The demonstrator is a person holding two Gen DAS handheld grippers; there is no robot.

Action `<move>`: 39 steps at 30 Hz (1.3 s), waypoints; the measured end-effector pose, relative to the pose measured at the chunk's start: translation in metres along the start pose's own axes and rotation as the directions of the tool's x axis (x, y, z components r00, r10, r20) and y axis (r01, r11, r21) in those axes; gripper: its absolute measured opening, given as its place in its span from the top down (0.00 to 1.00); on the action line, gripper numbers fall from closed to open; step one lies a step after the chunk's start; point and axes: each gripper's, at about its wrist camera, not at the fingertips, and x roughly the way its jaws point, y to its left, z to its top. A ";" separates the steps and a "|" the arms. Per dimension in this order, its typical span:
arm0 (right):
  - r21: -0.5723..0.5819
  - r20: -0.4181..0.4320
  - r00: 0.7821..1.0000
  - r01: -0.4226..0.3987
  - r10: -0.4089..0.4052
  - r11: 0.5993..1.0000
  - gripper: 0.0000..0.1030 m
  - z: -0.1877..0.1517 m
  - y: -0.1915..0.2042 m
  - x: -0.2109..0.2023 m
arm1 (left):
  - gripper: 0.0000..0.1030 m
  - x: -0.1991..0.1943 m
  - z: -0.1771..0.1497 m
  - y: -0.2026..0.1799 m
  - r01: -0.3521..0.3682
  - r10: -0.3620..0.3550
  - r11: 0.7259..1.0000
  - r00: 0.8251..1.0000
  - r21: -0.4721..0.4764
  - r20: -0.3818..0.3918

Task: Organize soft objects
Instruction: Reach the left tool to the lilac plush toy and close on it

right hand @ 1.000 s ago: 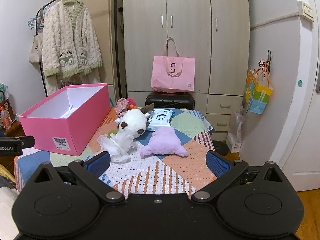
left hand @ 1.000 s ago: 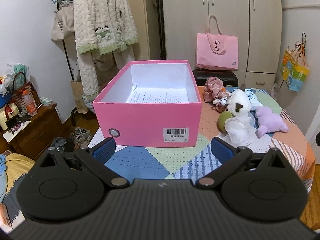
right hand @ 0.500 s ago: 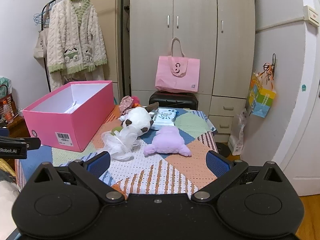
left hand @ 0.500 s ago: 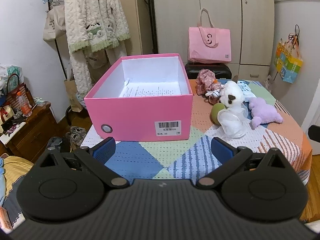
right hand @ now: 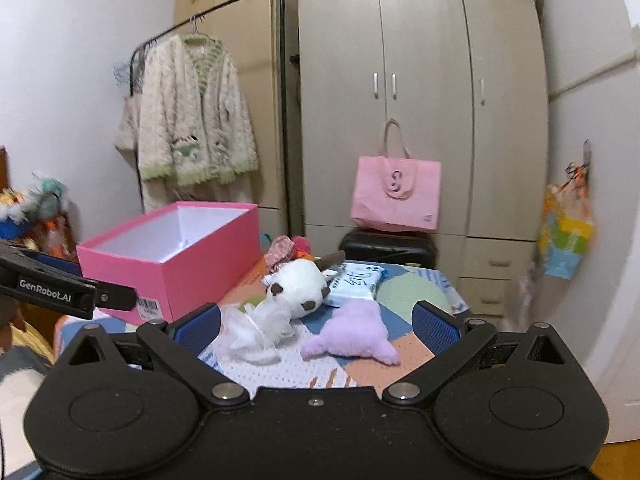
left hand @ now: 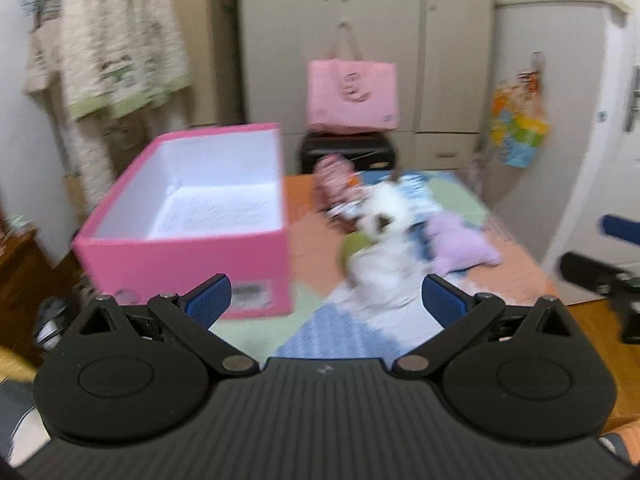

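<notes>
Soft toys lay on the table (right hand: pixel 404 360), ahead of both sets of jaws, which stood wide open and held nothing. Between the right gripper's (right hand: pixel 316 324) fingers sat a white mesh pouf (right hand: pixel 252 332) and a purple plush (right hand: pixel 356 336), with a white plush (right hand: pixel 300 284) just behind. The pink box (left hand: pixel 188 224) showed only a white lining; whether paper lay inside was blurred. Since half a second before, the left gripper (left hand: pixel 326 296) had swung right, smearing its view. Only the right view showed the tissue pack (right hand: pixel 356 284) sharply.
</notes>
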 end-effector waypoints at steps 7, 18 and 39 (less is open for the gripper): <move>-0.037 -0.023 0.998 -0.058 0.057 0.998 0.00 -0.006 -0.033 0.039 | 0.02 0.036 0.019 -0.043 0.077 -0.083 0.992 0.995 0.102 0.060; -0.073 -0.138 0.978 -0.169 0.158 0.983 0.05 -0.035 -0.051 0.114 | 0.11 0.117 0.030 -0.085 0.328 -0.326 0.933 0.944 0.146 -0.042; -0.049 -0.232 0.955 -0.202 0.186 0.978 0.21 -0.052 -0.075 0.172 | 0.31 0.210 0.024 -0.104 0.381 -0.356 0.923 0.897 0.050 -0.262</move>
